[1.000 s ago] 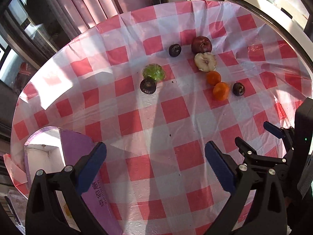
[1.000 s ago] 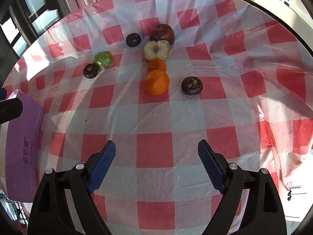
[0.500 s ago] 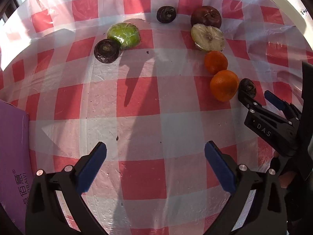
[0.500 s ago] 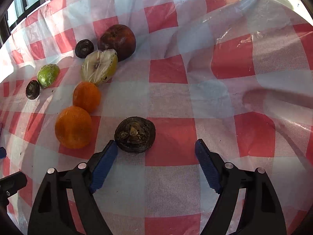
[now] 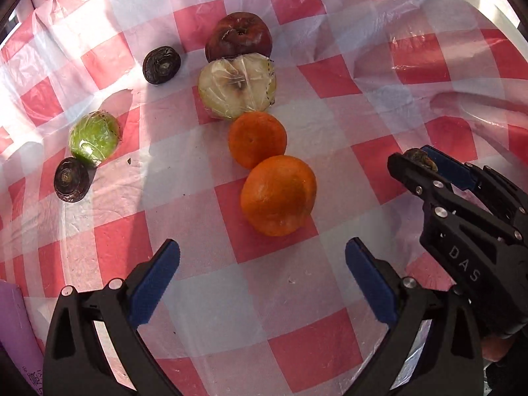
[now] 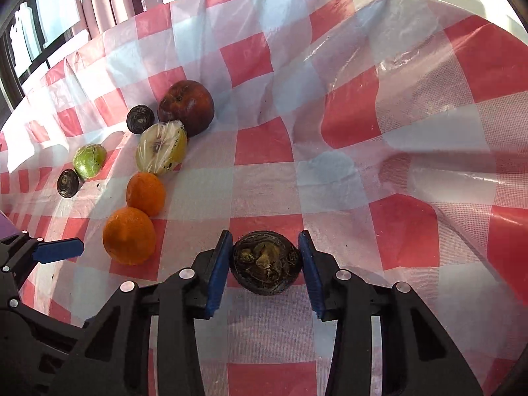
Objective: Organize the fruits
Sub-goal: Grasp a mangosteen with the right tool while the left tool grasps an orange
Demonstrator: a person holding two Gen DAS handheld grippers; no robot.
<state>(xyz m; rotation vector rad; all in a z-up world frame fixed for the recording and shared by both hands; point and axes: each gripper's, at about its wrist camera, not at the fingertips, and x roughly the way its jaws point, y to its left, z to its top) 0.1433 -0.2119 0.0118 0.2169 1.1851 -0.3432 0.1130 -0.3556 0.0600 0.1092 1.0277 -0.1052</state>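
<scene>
My right gripper [image 6: 266,265] has its blue pads closed against a dark round fruit [image 6: 266,262] on the red-checked cloth; it also shows in the left wrist view [image 5: 419,160]. My left gripper [image 5: 262,283] is open and empty, just short of the big orange [image 5: 278,195]. Behind that lie a smaller orange [image 5: 257,139], a wrapped pale half fruit [image 5: 237,85], a dark red apple [image 5: 239,36], a wrapped green fruit [image 5: 94,138] and two more dark round fruits [image 5: 161,65] [image 5: 71,180].
A purple box [image 5: 16,340] sits at the near left edge. The plastic-covered checked tablecloth [image 6: 396,105] is wrinkled at the right. Window frames and pink curtains [image 6: 109,3] stand beyond the table's far edge.
Both grippers moved forward toward the fruits. The right gripper closed its fingers around the dark round fruit. The left gripper came up close to the big orange, still open.
</scene>
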